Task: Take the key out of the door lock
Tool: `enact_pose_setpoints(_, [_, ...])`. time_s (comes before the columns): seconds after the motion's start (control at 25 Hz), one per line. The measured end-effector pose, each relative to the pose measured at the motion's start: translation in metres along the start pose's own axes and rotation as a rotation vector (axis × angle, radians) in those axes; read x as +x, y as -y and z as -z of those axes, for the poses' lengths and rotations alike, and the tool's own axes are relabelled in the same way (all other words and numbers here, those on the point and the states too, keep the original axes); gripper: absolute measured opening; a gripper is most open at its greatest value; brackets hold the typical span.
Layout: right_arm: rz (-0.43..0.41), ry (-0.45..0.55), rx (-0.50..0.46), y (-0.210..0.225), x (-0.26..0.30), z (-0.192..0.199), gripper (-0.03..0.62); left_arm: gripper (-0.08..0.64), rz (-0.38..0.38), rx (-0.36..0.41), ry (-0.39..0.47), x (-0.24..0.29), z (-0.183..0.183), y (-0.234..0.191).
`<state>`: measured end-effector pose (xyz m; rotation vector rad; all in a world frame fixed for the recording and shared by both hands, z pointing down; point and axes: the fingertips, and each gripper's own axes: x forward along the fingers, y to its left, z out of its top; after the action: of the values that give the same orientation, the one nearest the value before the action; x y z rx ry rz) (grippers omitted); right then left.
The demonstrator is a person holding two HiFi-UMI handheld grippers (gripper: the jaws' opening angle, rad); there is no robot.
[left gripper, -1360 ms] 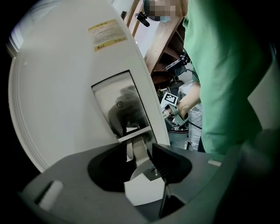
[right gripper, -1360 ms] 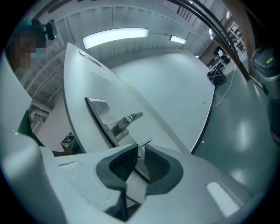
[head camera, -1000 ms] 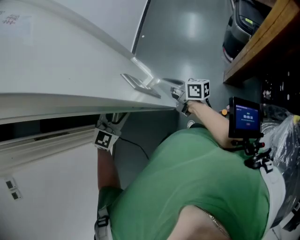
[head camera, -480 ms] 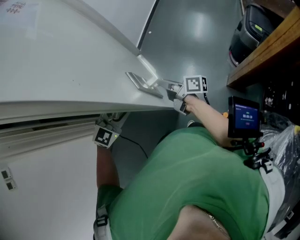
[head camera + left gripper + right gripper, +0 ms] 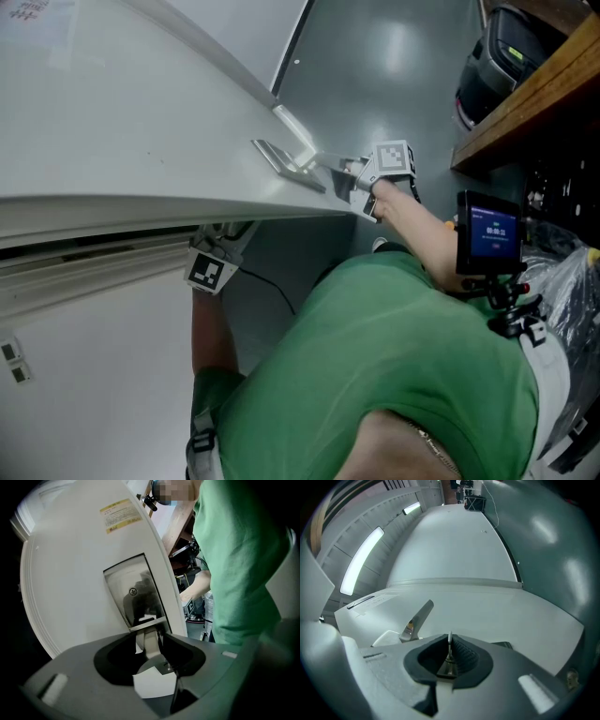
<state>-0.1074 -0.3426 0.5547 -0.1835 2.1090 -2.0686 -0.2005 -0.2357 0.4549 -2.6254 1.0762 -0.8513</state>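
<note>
In the head view the white door [image 5: 141,122] stands ajar, and its outer lever handle [image 5: 292,150] sticks out near the edge. My right gripper [image 5: 356,185] is just right of that handle, close to the door face. In the right gripper view it [image 5: 450,660] is shut on the thin metal key [image 5: 449,646], blade edge-on, tip toward the door below the handle [image 5: 417,618]. The lock is hidden. My left gripper [image 5: 151,660] is behind the door, shut on the inner lever handle [image 5: 150,641] below its metal plate [image 5: 136,592]. Only its marker cube [image 5: 210,272] shows in the head view.
A wooden shelf [image 5: 525,84] and a black bin [image 5: 492,56] stand at the right over the grey floor [image 5: 375,75]. A small lit screen on a mount [image 5: 489,234] and a plastic bag [image 5: 572,272] lie near the person's green shirt [image 5: 403,375].
The right gripper has rolled about its own axis at the door, its marker cube showing a different tilt. The left gripper and the door have stayed put.
</note>
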Motion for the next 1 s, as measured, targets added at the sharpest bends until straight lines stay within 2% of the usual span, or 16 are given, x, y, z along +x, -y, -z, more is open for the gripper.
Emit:
enact_pose_setpoints(0.48, [0.021, -0.019, 0.021, 0.0026, -0.0030, -0.0026, 0.025, 0.179, 0.012, 0.002, 0.020, 0.0037, -0.0001, 0.0036])
enact_pose_setpoints(1.0, [-0.016, -0.046, 0.042, 0.0044, 0.0020, 0.0041, 0.034, 0.179, 0.021, -0.008, 0.018, 0.0049, -0.0005, 0.0038])
